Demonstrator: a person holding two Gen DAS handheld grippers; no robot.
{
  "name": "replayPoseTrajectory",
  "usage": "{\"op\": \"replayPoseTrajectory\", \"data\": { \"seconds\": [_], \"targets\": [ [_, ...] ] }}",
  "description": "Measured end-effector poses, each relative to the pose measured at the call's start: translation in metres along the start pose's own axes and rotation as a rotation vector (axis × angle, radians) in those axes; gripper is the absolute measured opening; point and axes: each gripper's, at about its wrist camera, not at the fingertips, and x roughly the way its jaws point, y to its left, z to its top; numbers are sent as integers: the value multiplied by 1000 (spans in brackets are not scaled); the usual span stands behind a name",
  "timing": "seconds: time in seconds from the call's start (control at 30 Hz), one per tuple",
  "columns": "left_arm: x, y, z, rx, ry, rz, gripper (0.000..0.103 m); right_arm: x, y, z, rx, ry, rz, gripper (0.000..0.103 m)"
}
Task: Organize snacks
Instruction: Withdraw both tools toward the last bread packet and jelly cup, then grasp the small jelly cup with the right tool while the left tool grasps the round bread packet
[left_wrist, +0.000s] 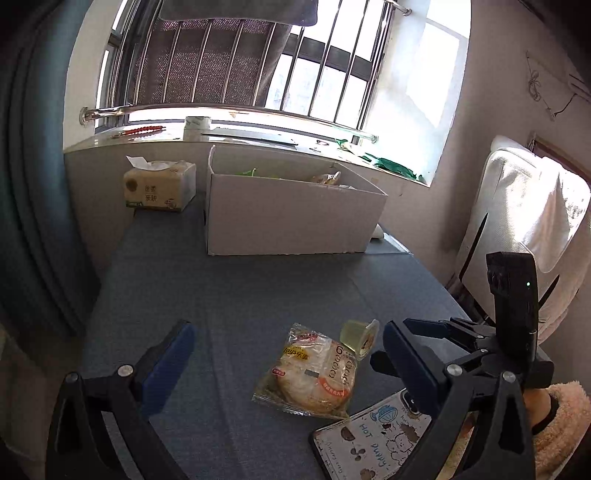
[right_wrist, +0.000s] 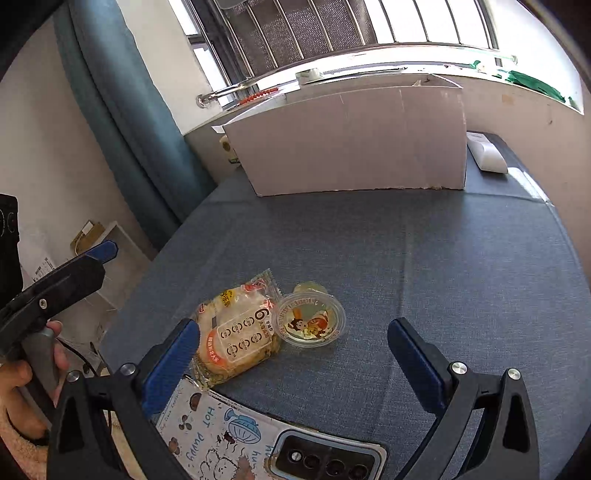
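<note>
the white cardboard box (left_wrist: 291, 218) stands at the far end of the blue table (left_wrist: 236, 295), a few wrapped snacks showing inside. near, a clear-wrapped round pastry (right_wrist: 236, 332) lies touching a small sealed jelly cup (right_wrist: 309, 320) on its right. the left gripper (left_wrist: 288, 354) and right gripper (right_wrist: 293, 345) both gape wide, holding nothing.

Left claw (left_wrist: 288, 373) agape; right claw (right_wrist: 293, 354) agape, empty

Blue-grey cloth surface (right_wrist: 443, 258): wrapped pastry (right_wrist: 236, 332) touching a jelly cup (right_wrist: 310, 321) bottom centre, phone (right_wrist: 258, 443) below, cardboard box (right_wrist: 351, 140) and tissue pack (left_wrist: 159, 184) up top.
</note>
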Motion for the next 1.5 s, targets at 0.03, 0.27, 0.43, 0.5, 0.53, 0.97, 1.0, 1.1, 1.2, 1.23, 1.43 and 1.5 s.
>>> {"op": "replayPoseTrajectory", "data": {
  "seconds": [0.03,0.27,0.43,0.5,0.53,0.97,1.0,1.1,1.2,1.23,1.43,1.5],
  "targets": [
    [1,0,-1,4,6,-1,103,3,2,2,-15,0,-15,103],
    [5,12,-5,-21,24,11,103,19,-7,8,25,48,-15,103],
    [12,16,-8,-33,53,11,103,26,-6,9,-5,89,-31,94],
    [14,16,-9,-24,69,4,103,28,-9,10,18,85,-31,51],
    [15,15,-10,-16,78,-5,103,26,-12,10,34,84,-29,51],
    [70,-36,-21,234,305,-44,103,-25,-34,3,97,-8,3,51],
    [77,-38,-21,242,322,-45,103,-29,-34,3,100,-18,8,51],
    [99,-38,-20,241,386,-32,103,-41,-35,3,108,-47,20,51],
    [113,-36,-23,250,445,-34,102,-50,-36,2,108,-66,28,51],
    [114,-36,-25,263,448,-34,100,-51,-37,2,112,-70,28,51],
    [99,-25,-17,228,351,-33,79,-50,-44,-1,139,-68,46,51],
    [90,-20,-10,206,310,-32,79,-51,-43,-1,131,-72,49,51]
  ]
}}
